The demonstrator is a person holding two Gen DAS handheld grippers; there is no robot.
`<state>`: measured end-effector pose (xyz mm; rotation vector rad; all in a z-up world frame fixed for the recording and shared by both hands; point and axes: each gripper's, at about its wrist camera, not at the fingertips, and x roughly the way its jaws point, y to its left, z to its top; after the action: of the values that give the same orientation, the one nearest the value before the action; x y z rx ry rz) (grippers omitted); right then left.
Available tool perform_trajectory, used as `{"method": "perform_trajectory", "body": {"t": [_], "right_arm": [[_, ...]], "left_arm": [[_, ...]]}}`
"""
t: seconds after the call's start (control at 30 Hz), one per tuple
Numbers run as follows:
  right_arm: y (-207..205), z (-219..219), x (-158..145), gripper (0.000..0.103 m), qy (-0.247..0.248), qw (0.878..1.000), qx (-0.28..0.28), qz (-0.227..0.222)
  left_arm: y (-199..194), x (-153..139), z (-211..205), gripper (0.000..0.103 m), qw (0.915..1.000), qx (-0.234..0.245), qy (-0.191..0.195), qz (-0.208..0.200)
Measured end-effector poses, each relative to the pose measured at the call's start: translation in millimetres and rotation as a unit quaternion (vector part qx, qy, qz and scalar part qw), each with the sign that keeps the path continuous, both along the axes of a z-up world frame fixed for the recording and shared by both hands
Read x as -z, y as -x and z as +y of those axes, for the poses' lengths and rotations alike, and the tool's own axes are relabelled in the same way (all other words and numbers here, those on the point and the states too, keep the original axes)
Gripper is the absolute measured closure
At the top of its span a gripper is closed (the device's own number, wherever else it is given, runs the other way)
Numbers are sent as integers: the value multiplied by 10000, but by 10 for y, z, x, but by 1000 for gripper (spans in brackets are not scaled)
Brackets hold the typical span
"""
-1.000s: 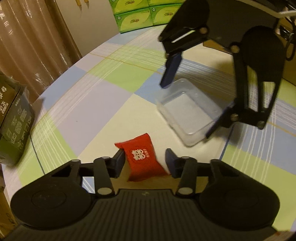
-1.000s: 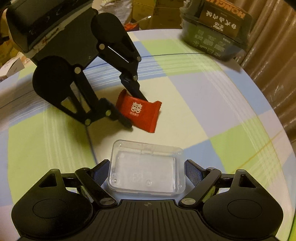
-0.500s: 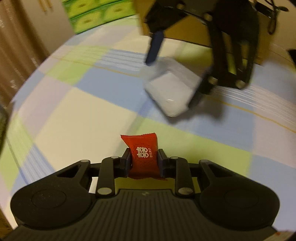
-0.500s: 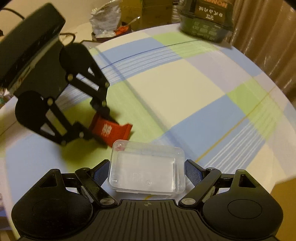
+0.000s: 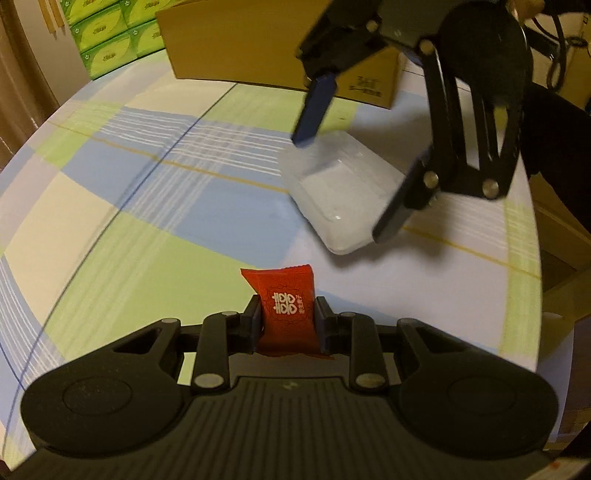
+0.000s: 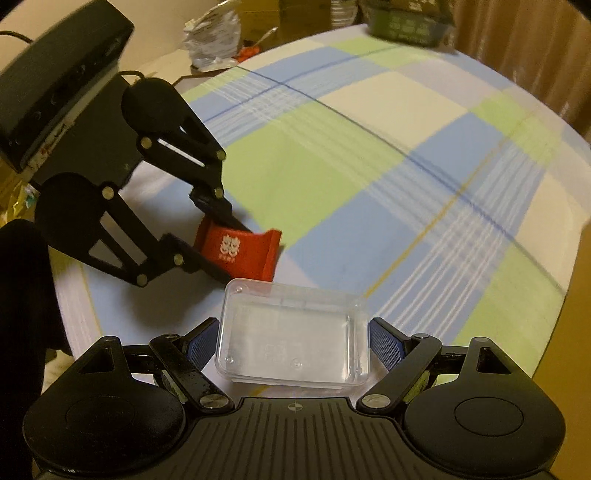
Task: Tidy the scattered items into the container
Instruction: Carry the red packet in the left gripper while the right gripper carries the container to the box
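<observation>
My left gripper (image 5: 286, 314) is shut on a red candy packet (image 5: 286, 302) with white characters and holds it above the checked tablecloth. It also shows in the right wrist view (image 6: 236, 254), pinched by the left gripper (image 6: 229, 251). My right gripper (image 6: 293, 338) is spread wide around a clear plastic container (image 6: 291, 332), one blue pad at each short end, and holds it off the table. In the left wrist view the container (image 5: 343, 192) hangs ahead and to the right between the right gripper's fingers (image 5: 314, 110).
A round table with a blue, green and cream checked cloth (image 5: 147, 192). A cardboard box (image 5: 240, 40) stands at its far edge, with green tissue packs (image 5: 107, 33) behind. A dark box (image 6: 406, 22) and a crumpled bag (image 6: 214, 37) sit at the far side in the right wrist view.
My left gripper closed on the red packet and lifted it off the table. The right gripper carried the clear container up and across the table, towards the left gripper.
</observation>
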<state>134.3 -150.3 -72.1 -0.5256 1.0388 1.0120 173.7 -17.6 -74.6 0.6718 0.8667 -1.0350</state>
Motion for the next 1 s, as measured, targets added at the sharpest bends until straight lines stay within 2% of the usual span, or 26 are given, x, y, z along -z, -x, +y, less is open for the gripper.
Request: {"method": "perform_trajectory", "body": {"t": [0.3, 0.5, 1.0], "right_arm": [[99, -80, 103, 19, -59, 9998, 184, -96], [223, -107, 130, 19, 37, 9994, 56, -334], [274, -185, -60, 19, -162, 9982, 237, -528]], "left_arm": [[193, -3, -72, 78, 9997, -225, -89, -80], [201, -2, -129, 77, 9992, -330, -143, -145], [175, -27, -190, 80, 9984, -530, -141, -117]]}}
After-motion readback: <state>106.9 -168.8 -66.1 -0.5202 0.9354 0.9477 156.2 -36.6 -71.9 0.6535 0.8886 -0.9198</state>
